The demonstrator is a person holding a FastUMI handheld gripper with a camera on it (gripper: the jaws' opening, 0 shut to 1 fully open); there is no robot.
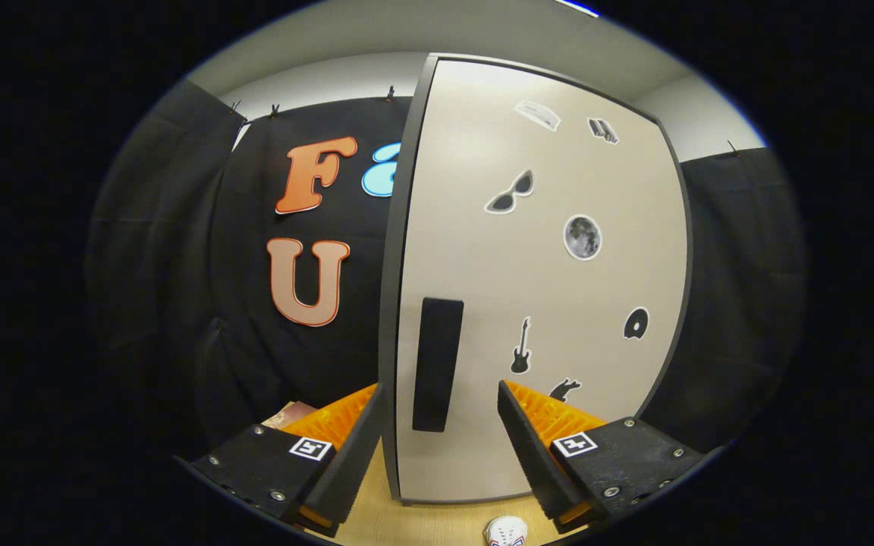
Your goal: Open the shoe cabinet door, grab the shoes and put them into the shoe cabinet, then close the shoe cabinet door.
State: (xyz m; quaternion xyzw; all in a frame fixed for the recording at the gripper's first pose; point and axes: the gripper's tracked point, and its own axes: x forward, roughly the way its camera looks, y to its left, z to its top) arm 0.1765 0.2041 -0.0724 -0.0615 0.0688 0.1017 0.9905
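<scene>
Two fingers stand spread wide apart, the gripper (441, 428) released and grasping nothing, with the dark vertical handle (437, 364) of the shoe cabinet door (543, 288) framed in the gap between them, just ahead. That spread looks deliberate: the jaws are lined up either side of the handle so that one closing motion could pinch it, and I judge this to be an approach to the door, whether to pull it open or to finish pushing it shut I cannot tell from this alone. The handle's long axis runs upright, parallel to the door's near edge, which sits just to its left; the door itself is a tall pale panel standing vertical, its face dotted with small stickers (sunglasses, a moon, a guitar among them). Whether the panel sits flush with the cabinet or stands slightly ajar is hard to say, since the cabinet body is hidden behind it. Below the fingers, on the light wooden floor (422, 523), the toe of a white shoe (506, 531) pokes into sight, near the door's foot and not yet stowed. Black cloth (179, 265) hangs behind and to both sides.
</scene>
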